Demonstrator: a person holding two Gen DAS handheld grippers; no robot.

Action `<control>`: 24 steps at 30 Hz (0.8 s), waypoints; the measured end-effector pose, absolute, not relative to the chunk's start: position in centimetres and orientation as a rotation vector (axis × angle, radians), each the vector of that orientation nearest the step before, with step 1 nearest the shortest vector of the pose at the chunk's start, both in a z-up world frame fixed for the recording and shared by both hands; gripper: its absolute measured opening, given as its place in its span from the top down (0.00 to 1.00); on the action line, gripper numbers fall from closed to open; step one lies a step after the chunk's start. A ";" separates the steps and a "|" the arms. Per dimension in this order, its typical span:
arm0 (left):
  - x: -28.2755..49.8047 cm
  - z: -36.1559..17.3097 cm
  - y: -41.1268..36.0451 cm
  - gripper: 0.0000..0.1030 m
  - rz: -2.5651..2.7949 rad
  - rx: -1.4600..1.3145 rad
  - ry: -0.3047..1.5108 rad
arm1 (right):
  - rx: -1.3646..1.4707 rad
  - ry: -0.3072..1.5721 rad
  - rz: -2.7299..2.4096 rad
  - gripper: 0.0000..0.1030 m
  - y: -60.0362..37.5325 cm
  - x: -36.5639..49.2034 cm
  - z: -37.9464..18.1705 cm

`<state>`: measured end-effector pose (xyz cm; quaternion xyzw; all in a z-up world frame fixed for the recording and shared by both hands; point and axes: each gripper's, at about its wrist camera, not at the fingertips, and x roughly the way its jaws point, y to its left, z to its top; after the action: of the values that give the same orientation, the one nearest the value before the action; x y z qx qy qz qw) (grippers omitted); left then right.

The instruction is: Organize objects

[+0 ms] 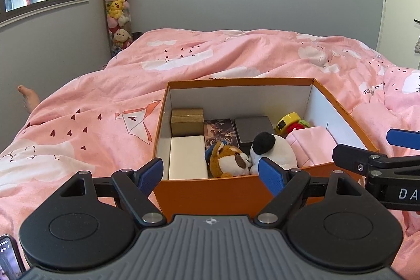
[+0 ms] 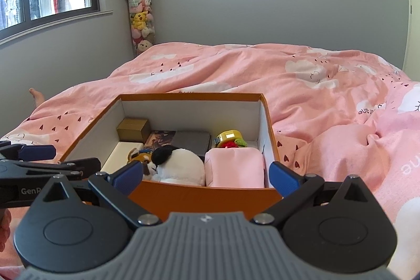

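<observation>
An orange box point(image 1: 210, 194) point(image 2: 204, 194) sits on the pink bed. It holds a gold box point(image 1: 187, 121) point(image 2: 131, 130), a white box point(image 1: 187, 158), a dark grey box point(image 1: 253, 129), a brown plush point(image 1: 228, 158), a white-and-black plush point(image 1: 273, 151) point(image 2: 178, 162), a folded pink cloth point(image 1: 312, 146) point(image 2: 235, 167) and a yellow toy point(image 1: 287, 122) point(image 2: 228, 137). My left gripper point(image 1: 211, 175) is open and empty just before the box's near wall. My right gripper point(image 2: 206, 179) is open and empty at the same wall; it shows at the right of the left wrist view point(image 1: 367, 156).
The pink duvet point(image 1: 236, 54) point(image 2: 315, 85) covers the bed around the box. A clear tube of plush toys point(image 1: 118, 9) point(image 2: 140, 17) topped by a panda stands in the far corner. A bare foot point(image 1: 27, 96) lies at the bed's left edge. A phone point(image 1: 8, 256) is at lower left.
</observation>
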<state>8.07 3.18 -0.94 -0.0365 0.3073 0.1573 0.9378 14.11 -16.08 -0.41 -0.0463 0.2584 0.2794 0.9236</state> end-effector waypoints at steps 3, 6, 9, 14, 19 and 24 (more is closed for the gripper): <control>8.1 -0.8 3.2 0.07 0.322 -0.070 0.625 | -0.094 0.535 0.573 0.01 -16.1 14.1 -0.4; 8.0 -0.8 3.2 0.07 0.322 -0.071 0.627 | -0.092 0.538 0.572 0.01 -16.1 14.2 -0.5; 8.0 -0.8 3.1 0.07 0.321 -0.070 0.627 | -0.089 0.544 0.572 0.01 -16.1 14.2 -0.5; 8.0 -0.8 3.2 0.07 0.321 -0.073 0.623 | -0.093 0.550 0.574 0.01 -16.0 14.1 -0.7; 8.0 -0.8 3.2 0.07 0.320 -0.072 0.624 | -0.095 0.554 0.575 0.01 -15.9 14.1 -0.8; 8.0 -0.8 3.1 0.07 0.321 -0.073 0.624 | -0.099 0.557 0.577 0.01 -15.9 14.0 -0.9</control>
<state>8.00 3.13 -0.76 -0.0355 0.3058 0.1572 0.9384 13.97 -15.90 -0.86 -0.0480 0.2708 0.2808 0.9195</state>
